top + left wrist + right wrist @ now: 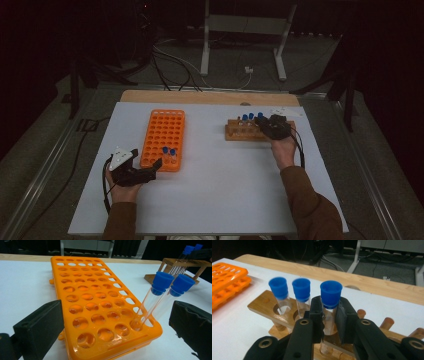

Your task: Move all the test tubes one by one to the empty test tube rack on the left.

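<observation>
A wooden rack (239,133) stands at the right of the white mat and holds three clear tubes with blue caps. My right gripper (329,315) is shut on the nearest tube (331,293), its pads pressing the glass just under the cap; the tube still stands in its hole. The two other tubes (290,288) stand to its left. An orange rack (162,135) with many holes lies at the left, with two blue-capped tubes (170,285) leaning in its near corner. My left gripper (116,325) stands open at that rack's near end, with nothing between its jaws.
The white mat (215,175) covers a wooden table whose far edge (210,97) shows behind it. Beyond it on the floor are a metal stand (245,30) and several cables (170,60). Wooden pegs (387,322) stick up from the wooden rack's right side.
</observation>
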